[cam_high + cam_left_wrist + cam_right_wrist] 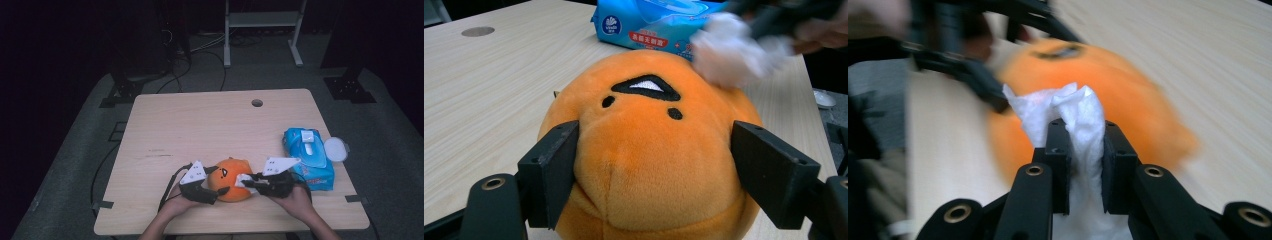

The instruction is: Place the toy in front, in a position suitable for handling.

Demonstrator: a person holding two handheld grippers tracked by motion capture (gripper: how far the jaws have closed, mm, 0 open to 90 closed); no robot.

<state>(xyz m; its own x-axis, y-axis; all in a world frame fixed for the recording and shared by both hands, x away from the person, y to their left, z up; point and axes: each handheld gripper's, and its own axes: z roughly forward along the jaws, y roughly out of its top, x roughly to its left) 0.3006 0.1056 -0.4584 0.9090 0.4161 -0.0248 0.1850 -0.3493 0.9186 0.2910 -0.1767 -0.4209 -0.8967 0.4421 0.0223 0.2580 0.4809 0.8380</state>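
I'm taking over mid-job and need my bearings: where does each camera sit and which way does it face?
High view: above the near table edge, looking forward and down; forearms and both claws show.
Left gripper view: on the left claw, looking along its jaws clamped on the orange plush.
Right gripper view: on the right claw, jaws pinching a white wipe.
Shared: the plush and wipe appear in both gripper views.
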